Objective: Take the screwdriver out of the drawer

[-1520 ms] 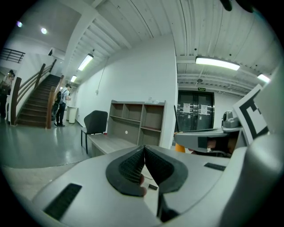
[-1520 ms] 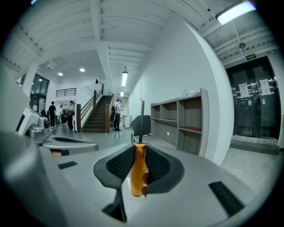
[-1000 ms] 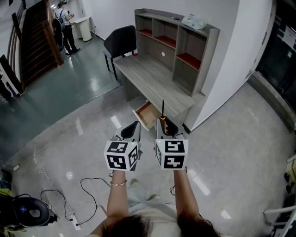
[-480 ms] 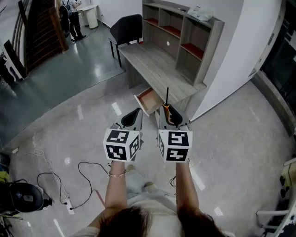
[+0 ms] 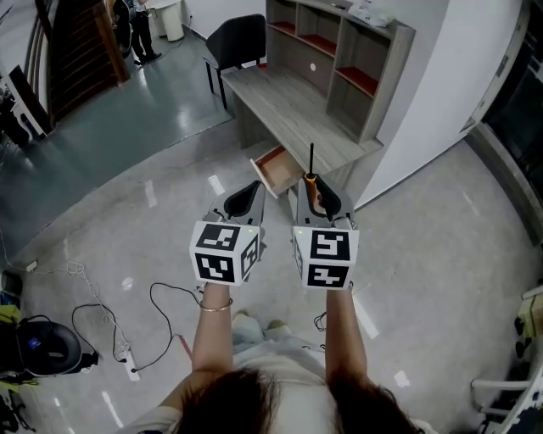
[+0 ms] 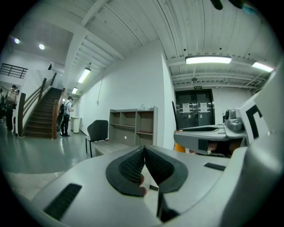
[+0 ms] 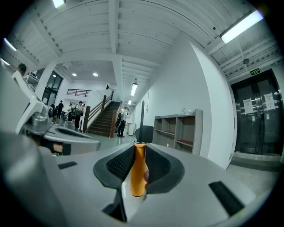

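My right gripper (image 5: 317, 191) is shut on the screwdriver (image 5: 311, 173), whose orange handle (image 7: 138, 173) sits between the jaws and whose black shaft (image 7: 142, 121) points forward and up. It is held in the air, well back from the desk (image 5: 291, 111). The drawer (image 5: 277, 169) hangs open under the desk's front edge, wood-lined, ahead of both grippers. My left gripper (image 5: 243, 197) floats beside the right one, jaws shut with nothing between them (image 6: 143, 153).
A black chair (image 5: 236, 41) stands at the desk's left end. Grey shelving (image 5: 342, 59) sits on the desk against the white wall. Cables (image 5: 127, 326) lie on the floor at lower left. A person (image 5: 140, 25) stands far off by the stairs (image 5: 81, 47).
Both grippers have risen slightly in the head view, the right one still carrying the screwdriver. The view has shifted so the desk and drawer sit a little higher.
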